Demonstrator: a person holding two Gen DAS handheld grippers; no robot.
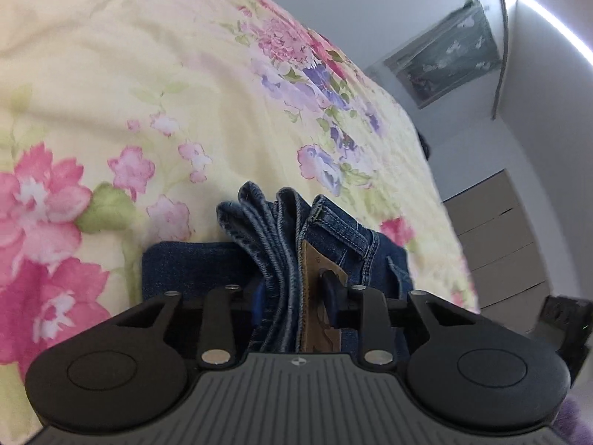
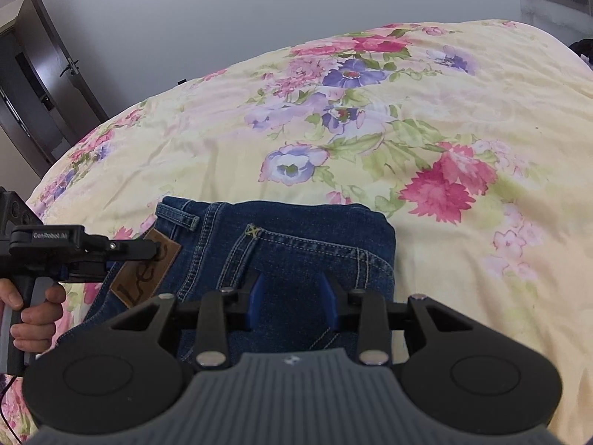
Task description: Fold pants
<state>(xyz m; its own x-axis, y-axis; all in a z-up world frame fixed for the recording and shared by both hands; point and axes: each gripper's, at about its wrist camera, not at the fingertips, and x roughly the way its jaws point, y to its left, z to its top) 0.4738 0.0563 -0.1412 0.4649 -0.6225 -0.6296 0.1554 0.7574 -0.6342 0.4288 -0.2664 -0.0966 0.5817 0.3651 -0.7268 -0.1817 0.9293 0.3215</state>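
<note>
Dark blue jeans [image 2: 296, 233] lie folded on a yellow floral bedspread [image 2: 444, 129], waistband to the left, with a brown leather patch [image 2: 148, 274]. My left gripper [image 1: 294, 289] is shut on the bunched waistband layers [image 1: 267, 230], with the patch [image 1: 315, 270] against its right finger. In the right wrist view it [image 2: 155, 250] comes in from the left, held by a hand [image 2: 33, 311]. My right gripper [image 2: 292, 296] sits at the near edge of the jeans. Denim fills the gap between its blue pads [image 2: 255, 296].
The bedspread [image 1: 111, 92] stretches far beyond the jeans on all sides. A dark door [image 2: 44, 74] stands at the left wall. A framed picture [image 1: 444, 52] hangs on the wall, and a chest of drawers [image 1: 493, 237] stands past the bed's edge.
</note>
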